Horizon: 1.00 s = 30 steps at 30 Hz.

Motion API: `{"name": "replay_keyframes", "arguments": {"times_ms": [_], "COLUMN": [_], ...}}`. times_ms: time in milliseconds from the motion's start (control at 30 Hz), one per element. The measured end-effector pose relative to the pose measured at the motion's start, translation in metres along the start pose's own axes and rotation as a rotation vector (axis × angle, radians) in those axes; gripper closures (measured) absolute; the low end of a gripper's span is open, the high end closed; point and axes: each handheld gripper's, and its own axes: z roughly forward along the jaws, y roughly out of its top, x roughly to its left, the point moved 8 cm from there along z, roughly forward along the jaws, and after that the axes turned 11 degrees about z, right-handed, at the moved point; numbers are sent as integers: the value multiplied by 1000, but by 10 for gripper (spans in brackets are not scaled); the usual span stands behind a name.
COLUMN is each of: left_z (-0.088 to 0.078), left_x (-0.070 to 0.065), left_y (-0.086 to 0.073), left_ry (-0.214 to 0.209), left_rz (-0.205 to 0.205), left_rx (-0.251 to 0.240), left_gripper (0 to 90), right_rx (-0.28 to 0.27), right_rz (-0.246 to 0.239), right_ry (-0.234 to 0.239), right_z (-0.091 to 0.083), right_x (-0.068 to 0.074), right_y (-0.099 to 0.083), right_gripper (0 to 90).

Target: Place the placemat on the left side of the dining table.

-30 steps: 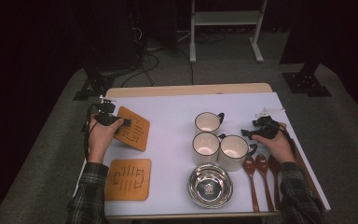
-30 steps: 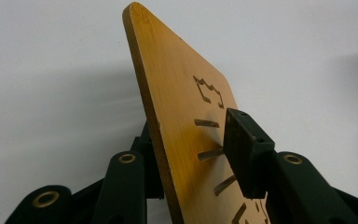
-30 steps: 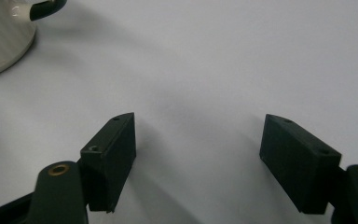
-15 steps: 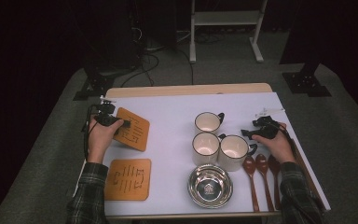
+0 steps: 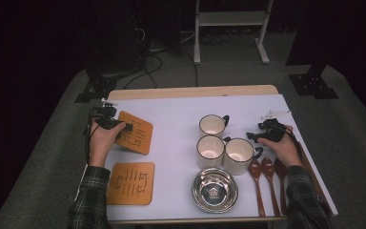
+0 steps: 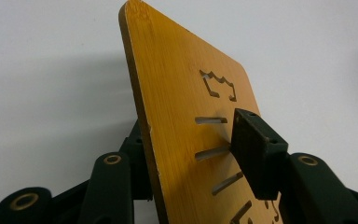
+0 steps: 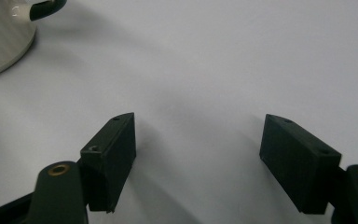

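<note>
An orange bamboo trivet (image 5: 134, 133) with slotted cut-outs lies at the table's left, its near-left edge raised. My left gripper (image 5: 124, 127) has that edge between its jaws. In the left gripper view the trivet (image 6: 177, 93) stands tilted between the two black jaws of my left gripper (image 6: 191, 135). These jaws have just been opening and the pads stand off the board. My right gripper (image 5: 253, 137) rests at the right beside the mugs. Seen in the right gripper view, my right gripper (image 7: 198, 135) is open with only the white tabletop between its jaws.
A second trivet (image 5: 130, 183) lies flat at the front left. Three white mugs (image 5: 210, 149) cluster in the middle, one showing in the right gripper view (image 7: 0, 37). A steel bowl (image 5: 215, 189) and three wooden spoons (image 5: 267, 176) lie near the front edge.
</note>
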Motion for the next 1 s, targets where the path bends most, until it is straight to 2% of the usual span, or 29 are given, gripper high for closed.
{"name": "replay_keyframes", "arguments": {"times_ms": [333, 1000], "left_z": [4, 12], "left_x": [3, 13], "left_y": [-3, -11], "left_ry": [7, 18], "left_rz": [-6, -48], "left_rx": [16, 36], "left_gripper": [472, 388], "right_rx": [0, 0], "right_rz": [0, 0], "right_ry": [0, 0], "right_z": [0, 0], "right_x": [0, 0], "right_y": [0, 0], "right_gripper": [254, 254]}}
